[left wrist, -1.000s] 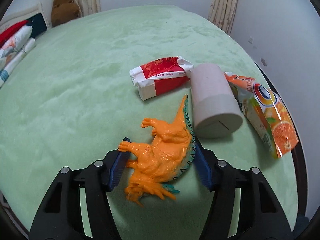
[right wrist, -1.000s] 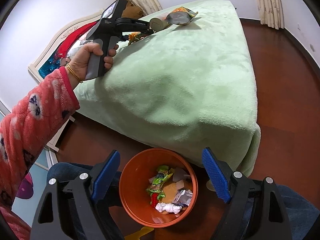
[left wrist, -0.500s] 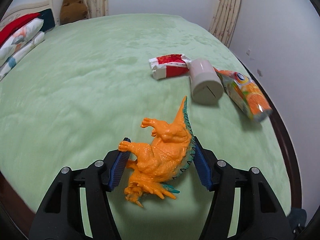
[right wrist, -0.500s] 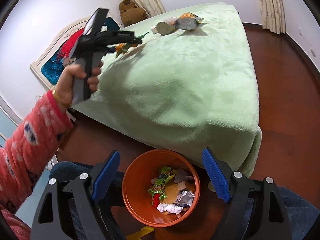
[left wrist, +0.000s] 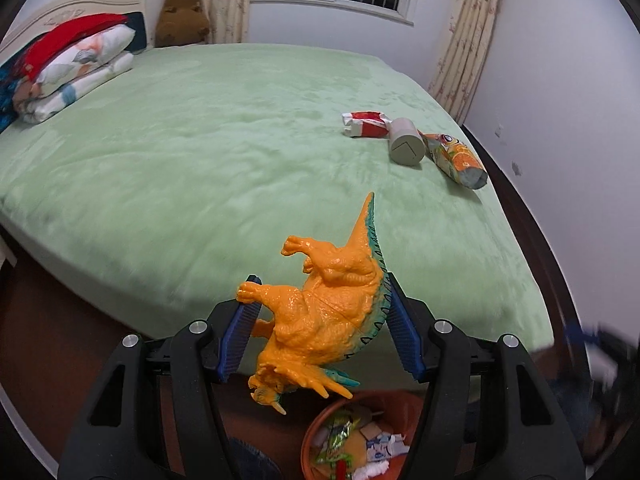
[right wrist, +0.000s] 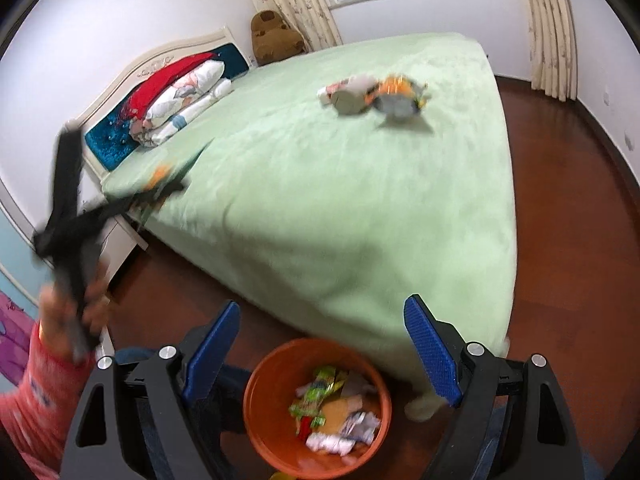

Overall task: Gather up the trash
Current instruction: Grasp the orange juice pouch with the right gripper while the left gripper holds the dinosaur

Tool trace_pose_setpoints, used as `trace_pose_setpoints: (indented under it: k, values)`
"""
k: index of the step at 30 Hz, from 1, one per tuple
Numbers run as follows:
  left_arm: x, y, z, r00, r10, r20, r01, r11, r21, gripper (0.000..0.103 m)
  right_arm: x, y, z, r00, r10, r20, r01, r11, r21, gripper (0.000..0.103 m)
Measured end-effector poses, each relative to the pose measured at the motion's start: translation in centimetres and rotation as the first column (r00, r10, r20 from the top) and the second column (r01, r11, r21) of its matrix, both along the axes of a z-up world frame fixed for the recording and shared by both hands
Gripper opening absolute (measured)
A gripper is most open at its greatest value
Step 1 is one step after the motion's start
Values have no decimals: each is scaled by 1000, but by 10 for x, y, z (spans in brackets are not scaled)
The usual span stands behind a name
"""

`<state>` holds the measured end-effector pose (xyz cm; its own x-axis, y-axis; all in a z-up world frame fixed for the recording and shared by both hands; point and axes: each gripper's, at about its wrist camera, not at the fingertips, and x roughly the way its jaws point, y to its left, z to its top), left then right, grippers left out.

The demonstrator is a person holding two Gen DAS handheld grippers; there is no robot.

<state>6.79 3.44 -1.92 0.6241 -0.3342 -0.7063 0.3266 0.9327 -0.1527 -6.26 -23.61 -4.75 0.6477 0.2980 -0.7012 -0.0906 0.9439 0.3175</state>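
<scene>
My left gripper (left wrist: 320,320) is shut on an orange toy dinosaur (left wrist: 320,312) and holds it in the air off the bed's near edge, above and left of the orange bin (left wrist: 360,440). On the green bed (left wrist: 200,140) lie a red and white packet (left wrist: 366,123), a cardboard tube (left wrist: 406,147) and an orange juice pouch (left wrist: 456,160). My right gripper (right wrist: 320,352) is open and empty above the orange bin (right wrist: 316,412), which holds several wrappers. The left gripper also shows blurred in the right wrist view (right wrist: 120,204).
Folded bedding (left wrist: 68,64) and a brown plush toy (left wrist: 182,16) sit at the headboard end. The floor (right wrist: 568,240) around the bed is dark red wood. Curtains (left wrist: 464,40) hang by the window. The person's knees are under the bin.
My left gripper has lifted the dinosaur off the bed and pulled it back past the bed's edge toward the bin. The right gripper has stayed open over the bin.
</scene>
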Motion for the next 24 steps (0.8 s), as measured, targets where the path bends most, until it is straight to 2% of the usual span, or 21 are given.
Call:
trace_pose_setpoints:
  k: [5,8,10,12,16,18,20,23,24]
  values:
    - [-19,11,-10,1000,12,-23,-12,1000,-13,60,77,-22,25,999,-41,24,41,999,-28,82]
    - [-24,10,-17,999,10,-42,-10,1000,-12,60,150,-32,37,995,-97,9,98,988,-119,82]
    - [-25,8,-20,999,12,-50,-13,1000,-7,60,184,-38,39,992,-126,-8,124,982,-143,82]
    - [-26,6,-22,998,18,-53,-18,1000,4,60,223,-47,35,984,-176,-43,167,974,-155,82]
    - [-25,2,-24,998,24,-62,-23,1000,8,60,275,-55,15,962,-238,-132,208,955,-210,82]
    - [-25,1,-24,998,20,-61,-20,1000,9,60,287,-60,3,951,-254,-176,223,959,-177,82]
    - [-24,1,-24,998,21,-66,-21,1000,4,60,293,-60,-7,942,-260,-211,233,962,-143,77]
    - [-23,2,-23,997,19,-68,-19,1000,1,60,296,-55,-13,937,-249,-247,223,966,-129,60]
    - [-23,2,-23,997,18,-69,-18,1000,-2,60,295,-54,-15,937,-233,-260,212,972,-104,51]
